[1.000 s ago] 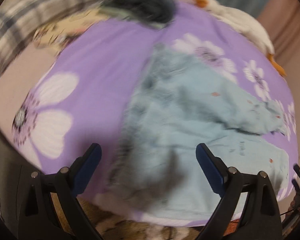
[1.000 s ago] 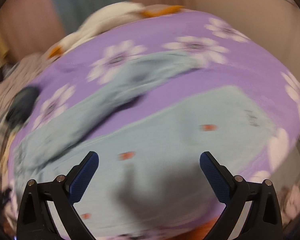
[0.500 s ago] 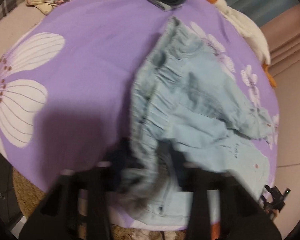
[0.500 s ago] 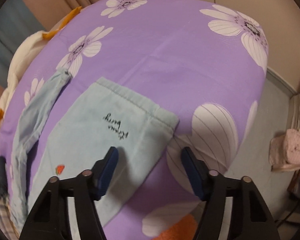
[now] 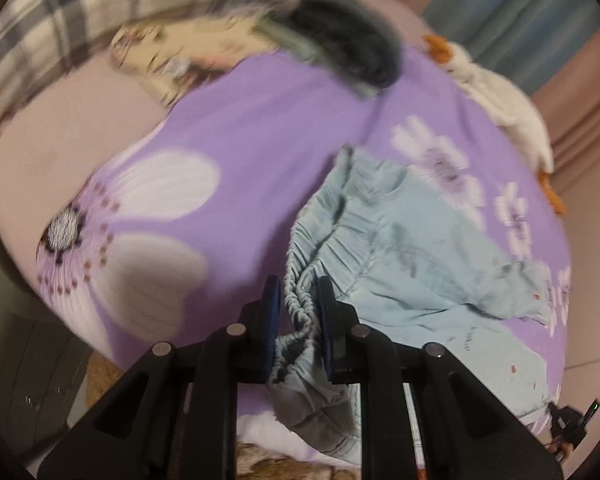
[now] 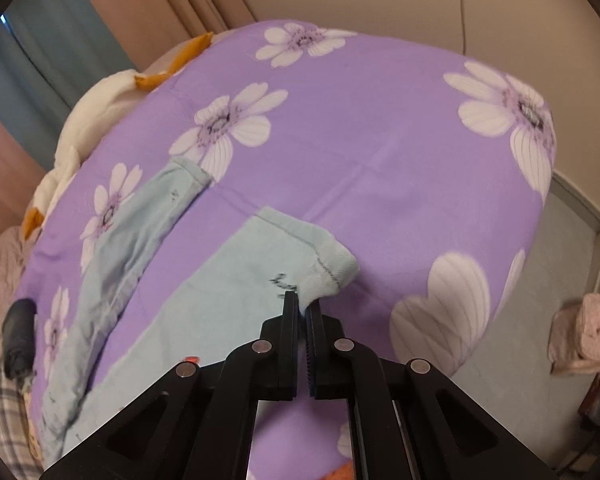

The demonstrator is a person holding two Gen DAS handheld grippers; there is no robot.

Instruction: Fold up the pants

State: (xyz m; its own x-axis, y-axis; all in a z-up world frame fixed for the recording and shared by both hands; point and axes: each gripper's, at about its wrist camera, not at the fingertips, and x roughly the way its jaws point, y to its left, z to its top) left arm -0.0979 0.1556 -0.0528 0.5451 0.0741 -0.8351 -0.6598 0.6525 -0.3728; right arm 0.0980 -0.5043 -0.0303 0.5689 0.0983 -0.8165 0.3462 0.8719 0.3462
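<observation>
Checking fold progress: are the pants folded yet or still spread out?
Still spread. The pants lie with both legs apart on the bedspread; left gripper pinches the waistband, right gripper one hem.

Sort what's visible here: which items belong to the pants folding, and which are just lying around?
In the job:
- light blue pants
- left gripper, shut on the elastic waistband
- right gripper, shut on a leg hem
- purple flowered bedsheet, the folding surface

Lying about:
- dark rolled garment
- white and orange plush toy
- plaid fabric
- pink bundle on the floor
</observation>
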